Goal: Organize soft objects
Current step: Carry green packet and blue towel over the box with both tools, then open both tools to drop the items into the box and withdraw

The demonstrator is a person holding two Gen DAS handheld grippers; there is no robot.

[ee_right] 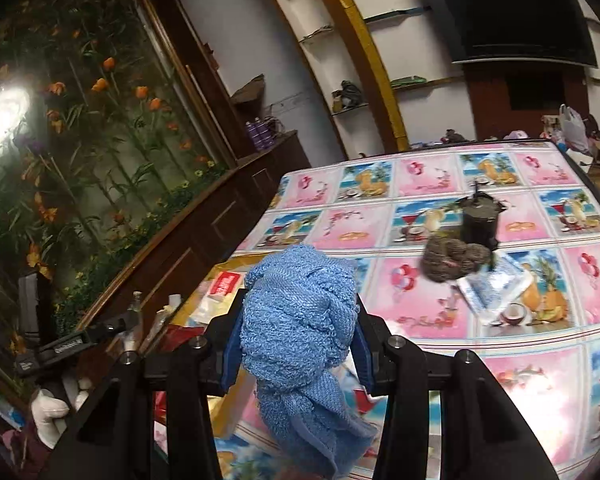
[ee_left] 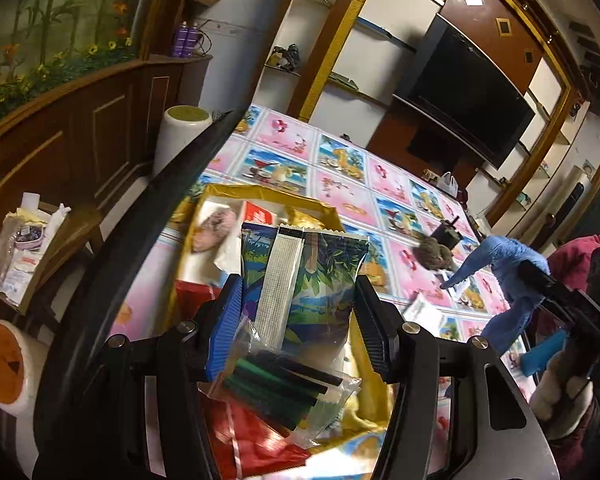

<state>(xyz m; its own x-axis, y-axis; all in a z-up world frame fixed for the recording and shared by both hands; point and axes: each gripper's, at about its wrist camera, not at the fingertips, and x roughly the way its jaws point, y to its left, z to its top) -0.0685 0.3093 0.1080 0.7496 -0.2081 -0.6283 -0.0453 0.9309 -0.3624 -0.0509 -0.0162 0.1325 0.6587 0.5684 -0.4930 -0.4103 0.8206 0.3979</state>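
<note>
Left tongs [ee_left: 298, 320] are clamped on a printed foil packet [ee_left: 300, 280], which stands upright between the pads above the gold-lined box [ee_left: 324, 212]. Right tongs [ee_right: 298, 336] grip a bunched blue towel [ee_right: 300, 320], its loose end hanging below them over the patterned worktop [ee_right: 420, 320]. Ahead of them lie a brownish bundle [ee_right: 452, 260] and a dark cup [ee_right: 478, 220].

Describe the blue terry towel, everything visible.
The blue looped terry-cloth towel is bunched into a thick wad, pinched between the blue pads of the right hand-held gripper. A crumpled top bulges above the jaws; a flatter hemmed tail hangs below them. It hangs above the pink and blue picture-print tablecloth, apparently clear of it. From the left wrist view it shows as a draped blue shape off to the right, with a corner pointing down.
</note>
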